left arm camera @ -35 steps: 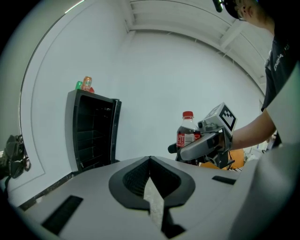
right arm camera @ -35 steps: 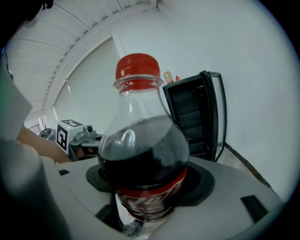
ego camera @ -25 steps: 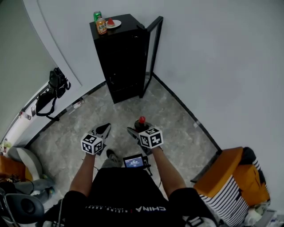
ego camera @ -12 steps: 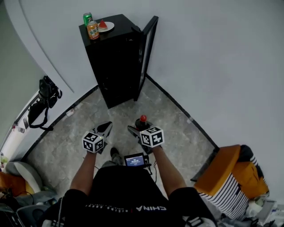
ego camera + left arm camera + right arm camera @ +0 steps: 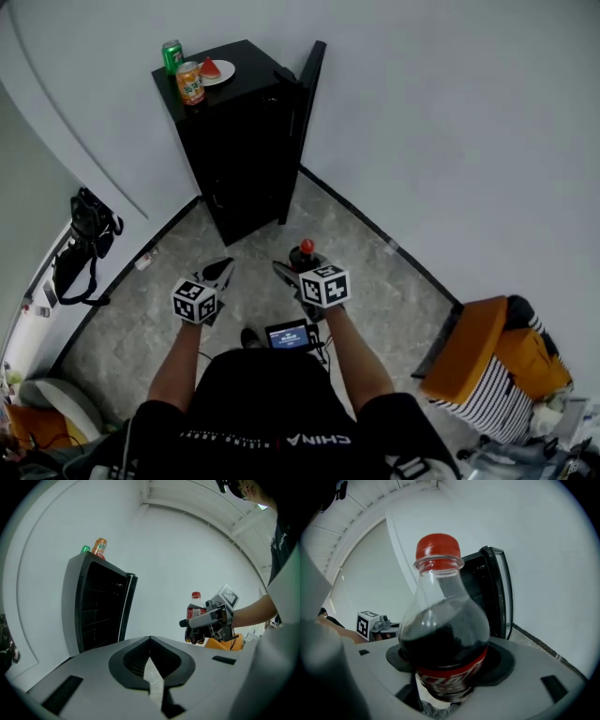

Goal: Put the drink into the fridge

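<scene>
A black fridge (image 5: 239, 150) stands in the corner with its glass door (image 5: 307, 112) swung open. In the head view my right gripper (image 5: 298, 266) is shut on a dark cola bottle with a red cap (image 5: 306, 247), held upright over the floor short of the fridge. The right gripper view shows the bottle (image 5: 443, 634) filling the space between the jaws, with the fridge (image 5: 480, 590) behind it. My left gripper (image 5: 219, 273) hangs beside it, shut and empty. In the left gripper view its tips (image 5: 150, 639) meet, and the bottle (image 5: 194, 607) is at the right.
On the fridge top stand a green can (image 5: 172, 53), an orange can (image 5: 190, 82) and a plate (image 5: 223, 76) with a watermelon slice. A black bag (image 5: 80, 246) leans on the left wall. An orange seat with striped cloth (image 5: 492, 370) is at the right.
Both grippers have travelled across the floor toward the fridge, the bottle still held. In the head view the fridge has slid left and the black bag has dropped lower.
</scene>
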Demonstrator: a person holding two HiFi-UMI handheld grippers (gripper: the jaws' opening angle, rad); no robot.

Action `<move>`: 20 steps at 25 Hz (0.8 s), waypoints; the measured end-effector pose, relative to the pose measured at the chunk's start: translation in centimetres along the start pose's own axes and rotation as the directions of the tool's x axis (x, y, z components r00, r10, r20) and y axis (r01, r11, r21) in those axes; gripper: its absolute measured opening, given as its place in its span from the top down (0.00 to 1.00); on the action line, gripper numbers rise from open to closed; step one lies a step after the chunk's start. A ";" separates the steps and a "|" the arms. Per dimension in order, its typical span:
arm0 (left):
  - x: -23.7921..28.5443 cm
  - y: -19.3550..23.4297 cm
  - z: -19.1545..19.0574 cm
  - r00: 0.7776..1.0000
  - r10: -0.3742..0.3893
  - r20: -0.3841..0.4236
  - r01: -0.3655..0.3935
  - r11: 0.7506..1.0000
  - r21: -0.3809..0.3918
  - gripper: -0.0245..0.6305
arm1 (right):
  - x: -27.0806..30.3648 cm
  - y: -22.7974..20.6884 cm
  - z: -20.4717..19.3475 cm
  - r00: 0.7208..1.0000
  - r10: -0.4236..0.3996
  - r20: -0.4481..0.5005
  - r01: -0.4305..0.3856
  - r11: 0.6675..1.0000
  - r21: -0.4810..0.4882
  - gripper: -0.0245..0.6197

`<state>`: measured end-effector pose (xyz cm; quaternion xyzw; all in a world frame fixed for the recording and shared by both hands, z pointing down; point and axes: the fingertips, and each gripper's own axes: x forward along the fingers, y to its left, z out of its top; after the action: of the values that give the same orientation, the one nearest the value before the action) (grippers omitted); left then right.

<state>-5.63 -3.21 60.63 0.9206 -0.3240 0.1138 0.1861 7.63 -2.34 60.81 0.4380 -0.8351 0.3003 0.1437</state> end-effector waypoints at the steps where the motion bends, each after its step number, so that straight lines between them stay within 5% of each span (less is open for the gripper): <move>1: -0.1 0.7 0.1 1.000 -0.002 0.002 0.002 1.000 -0.004 0.95 | 0.4 0.0 0.3 1.000 -0.009 0.002 0.009 1.000 0.002 0.47; 11: 0.8 3.5 0.3 1.000 -0.021 0.007 0.021 0.999 -0.032 0.95 | 3.6 0.4 1.1 1.000 -0.014 -0.018 0.014 1.000 0.011 0.47; 20: 4.7 6.1 0.7 0.999 0.024 -0.027 -0.025 0.999 -0.040 0.95 | 8.1 -2.4 2.8 0.996 0.061 -0.065 -0.060 0.998 0.004 0.47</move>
<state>-5.93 -10.50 63.21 0.9110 -0.3350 0.1220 0.2074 5.03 -10.35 63.57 0.4027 -0.8425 0.3196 0.1610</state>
